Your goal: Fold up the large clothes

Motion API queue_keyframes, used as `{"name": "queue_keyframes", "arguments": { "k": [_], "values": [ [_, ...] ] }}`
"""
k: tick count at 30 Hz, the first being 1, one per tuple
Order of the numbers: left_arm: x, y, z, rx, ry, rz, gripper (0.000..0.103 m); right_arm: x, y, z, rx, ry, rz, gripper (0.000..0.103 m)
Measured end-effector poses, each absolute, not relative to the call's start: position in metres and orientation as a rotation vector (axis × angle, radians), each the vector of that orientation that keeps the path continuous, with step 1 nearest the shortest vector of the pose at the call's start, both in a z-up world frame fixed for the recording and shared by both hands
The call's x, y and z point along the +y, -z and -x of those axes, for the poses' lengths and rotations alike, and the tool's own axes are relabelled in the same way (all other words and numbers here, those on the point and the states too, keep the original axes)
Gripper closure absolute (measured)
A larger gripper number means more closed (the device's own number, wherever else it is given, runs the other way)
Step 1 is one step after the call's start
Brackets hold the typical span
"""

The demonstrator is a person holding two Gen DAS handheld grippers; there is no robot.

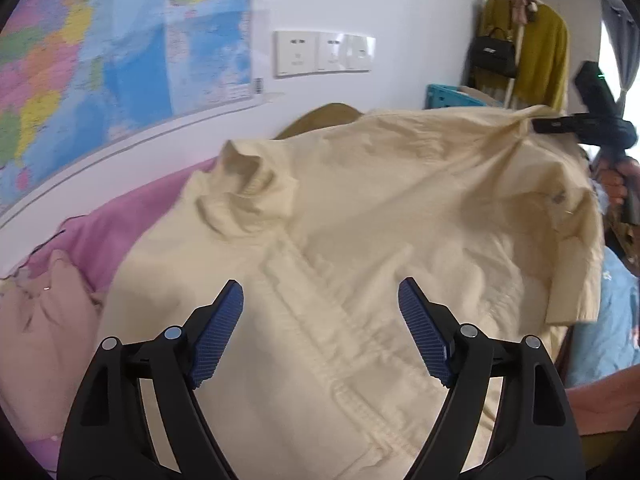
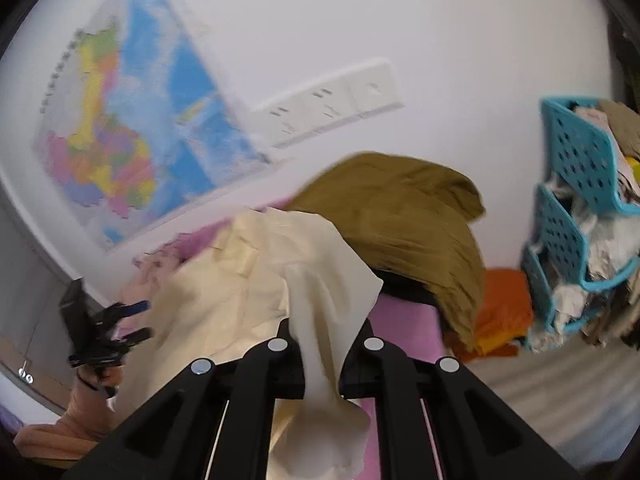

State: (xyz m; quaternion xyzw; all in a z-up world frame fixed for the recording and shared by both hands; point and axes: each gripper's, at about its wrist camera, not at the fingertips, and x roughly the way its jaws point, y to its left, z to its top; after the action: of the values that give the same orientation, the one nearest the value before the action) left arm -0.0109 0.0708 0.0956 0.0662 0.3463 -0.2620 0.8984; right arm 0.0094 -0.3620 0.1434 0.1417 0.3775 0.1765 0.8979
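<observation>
A large cream jacket (image 1: 360, 240) lies spread over a pink bedcover (image 1: 132, 216), its collar toward the wall. My left gripper (image 1: 320, 300) hovers above the jacket's front, jaws wide open, blue pads (image 1: 224, 332) clear of the cloth. My right gripper (image 2: 322, 332) is shut on a fold of the cream jacket (image 2: 320, 304), which hangs up between the jaws and lifts that side. In the left wrist view the right gripper (image 1: 538, 126) pinches the jacket's raised far right edge. The left gripper (image 2: 138, 320) shows small at the left of the right wrist view.
An olive garment (image 2: 400, 208) and orange cloth (image 2: 504, 312) lie behind the jacket. A blue perforated basket (image 2: 576, 208) stuffed with clothes stands at the right. A wall map (image 1: 100, 60) and sockets (image 1: 324, 52) are behind. A mustard coat (image 1: 540, 52) and black bag (image 1: 494, 54) hang far right.
</observation>
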Motion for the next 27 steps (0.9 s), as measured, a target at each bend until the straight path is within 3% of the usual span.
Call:
{"name": "queue_keyframes", "arguments": {
  "k": [6,8,10,13,17,18,20,21,23,27],
  "values": [
    [0.022,-0.084,0.022,0.763,0.727,-0.139,0.023,-0.356,-0.088,-0.025,0.915,-0.369,-0.339,0.06],
    [0.001,-0.081,0.028,0.768,0.785,-0.168,0.023,-0.353,-0.081,-0.015,0.916,-0.393,-0.338,0.035],
    [-0.018,-0.078,0.035,0.76,0.829,-0.203,0.021,-0.356,-0.075,-0.005,0.911,-0.404,-0.333,0.019],
    [-0.035,-0.074,0.037,0.765,0.866,-0.226,0.021,-0.367,-0.063,0.018,0.914,-0.446,-0.365,0.006],
    [-0.038,-0.065,0.025,0.8,0.853,-0.217,0.021,-0.385,-0.029,0.058,0.95,-0.499,-0.47,0.006],
    [-0.037,-0.063,0.021,0.811,0.85,-0.21,0.021,-0.386,-0.023,0.069,0.947,-0.508,-0.482,0.011],
    [-0.035,-0.061,0.016,0.825,0.843,-0.202,0.021,-0.378,-0.025,0.082,0.928,-0.533,-0.436,0.077],
    [-0.034,-0.061,0.013,0.83,0.84,-0.198,0.021,-0.376,-0.033,0.086,0.907,-0.528,-0.417,0.083],
    [-0.03,-0.063,0.011,0.835,0.839,-0.183,0.021,-0.371,-0.062,0.094,0.834,-0.501,-0.36,0.09],
    [-0.011,-0.078,0.009,0.805,0.851,-0.118,0.021,-0.344,-0.142,0.092,0.704,-0.506,-0.192,0.091]
  ]
}}
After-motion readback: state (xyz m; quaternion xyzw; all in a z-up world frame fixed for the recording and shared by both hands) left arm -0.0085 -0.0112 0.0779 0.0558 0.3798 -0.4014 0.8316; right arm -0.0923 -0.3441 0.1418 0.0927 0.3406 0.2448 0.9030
